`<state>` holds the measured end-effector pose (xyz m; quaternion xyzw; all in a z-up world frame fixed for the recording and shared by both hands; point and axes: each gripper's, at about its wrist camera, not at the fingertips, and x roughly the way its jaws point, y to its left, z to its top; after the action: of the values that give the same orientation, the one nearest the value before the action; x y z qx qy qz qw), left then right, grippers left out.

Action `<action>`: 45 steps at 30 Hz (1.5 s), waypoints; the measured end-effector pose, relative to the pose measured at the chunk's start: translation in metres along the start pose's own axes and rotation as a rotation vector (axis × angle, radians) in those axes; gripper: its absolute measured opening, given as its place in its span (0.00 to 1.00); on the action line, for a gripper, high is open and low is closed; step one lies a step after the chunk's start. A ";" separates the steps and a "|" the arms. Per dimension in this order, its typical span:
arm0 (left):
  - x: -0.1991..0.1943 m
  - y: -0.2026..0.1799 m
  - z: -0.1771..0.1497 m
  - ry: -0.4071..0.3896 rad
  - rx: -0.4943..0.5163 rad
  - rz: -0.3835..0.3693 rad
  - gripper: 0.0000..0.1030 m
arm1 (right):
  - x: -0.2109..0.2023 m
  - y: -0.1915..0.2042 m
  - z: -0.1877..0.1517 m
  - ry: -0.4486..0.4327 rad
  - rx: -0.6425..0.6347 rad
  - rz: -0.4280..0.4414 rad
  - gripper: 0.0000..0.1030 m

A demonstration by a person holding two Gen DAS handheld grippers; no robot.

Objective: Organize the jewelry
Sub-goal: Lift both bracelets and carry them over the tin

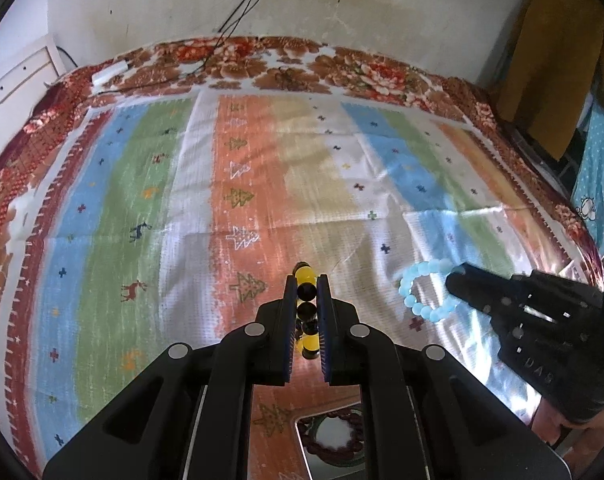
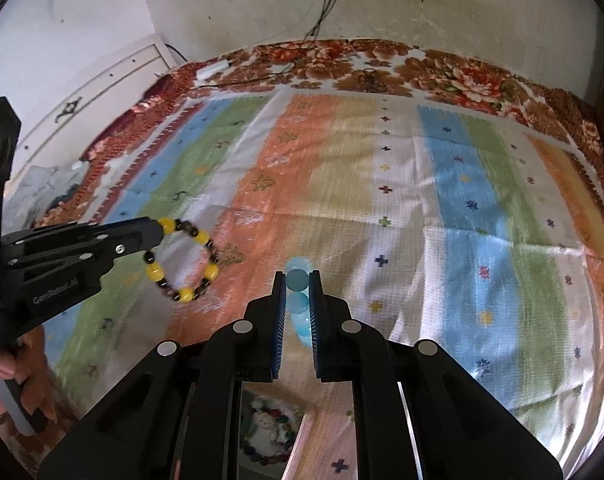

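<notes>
My left gripper [image 1: 306, 280] is shut on a yellow and dark bead bracelet [image 1: 305, 292], held edge-on above the striped cloth; in the right wrist view the bracelet [image 2: 182, 260] hangs as a ring from the left gripper [image 2: 158, 228]. My right gripper [image 2: 296, 278] is shut on a light blue bead bracelet [image 2: 296, 280]; in the left wrist view that bracelet [image 1: 417, 288] hangs from the right gripper [image 1: 453, 280] at the right. Both are held above the cloth.
A striped cloth [image 1: 242, 180] covers a floral bedspread [image 1: 286, 64]. A tray with a dark red bracelet [image 1: 333, 436] lies under my left gripper. A tray with multicoloured bracelets [image 2: 270, 432] lies under my right gripper. Cables [image 1: 242, 4] hang on the back wall.
</notes>
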<state>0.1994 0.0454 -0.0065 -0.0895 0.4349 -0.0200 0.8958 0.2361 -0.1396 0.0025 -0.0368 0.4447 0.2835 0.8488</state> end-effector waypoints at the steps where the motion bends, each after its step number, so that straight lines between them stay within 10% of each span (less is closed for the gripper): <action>1: -0.002 -0.001 -0.001 -0.003 0.001 -0.002 0.09 | -0.002 -0.002 -0.001 -0.002 0.019 0.021 0.12; 45: -0.057 -0.049 -0.087 -0.055 0.076 -0.014 0.09 | -0.064 0.033 -0.070 -0.029 -0.072 0.076 0.12</action>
<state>0.0977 -0.0087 -0.0062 -0.0592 0.4086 -0.0404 0.9099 0.1391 -0.1630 0.0160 -0.0463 0.4227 0.3321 0.8420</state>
